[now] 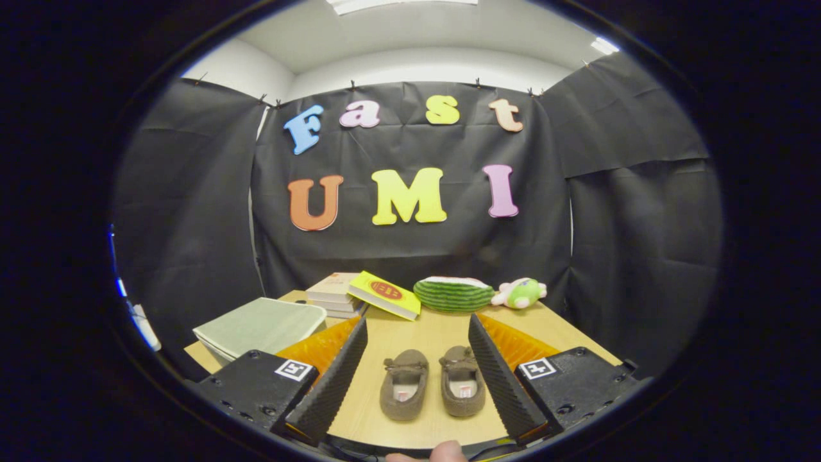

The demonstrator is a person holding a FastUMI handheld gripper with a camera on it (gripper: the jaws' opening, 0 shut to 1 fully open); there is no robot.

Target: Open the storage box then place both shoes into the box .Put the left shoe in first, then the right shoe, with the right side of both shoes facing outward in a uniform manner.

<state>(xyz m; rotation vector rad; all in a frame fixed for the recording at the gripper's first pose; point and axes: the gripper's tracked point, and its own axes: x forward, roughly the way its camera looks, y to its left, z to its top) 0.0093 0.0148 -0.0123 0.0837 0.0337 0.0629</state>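
Two brown slipper-like shoes lie side by side on the wooden table (pixel 436 333), toes pointing away from me. The left shoe (pixel 404 385) and the right shoe (pixel 462 380) sit between my fingers and slightly below them. My gripper (pixel 417 337) is open wide, with nothing between its fingers. The storage box (pixel 262 327), pale grey-green with its lid down, stands to the left, beyond the left finger (pixel 333 378).
A stack of books (pixel 333 295) with a yellow book (pixel 385 294) leaning on it stands at the back. A watermelon-patterned cushion (pixel 453 294) and a small green and pink plush toy (pixel 521 292) lie at the back right. A fingertip (pixel 446 452) shows beneath the gripper.
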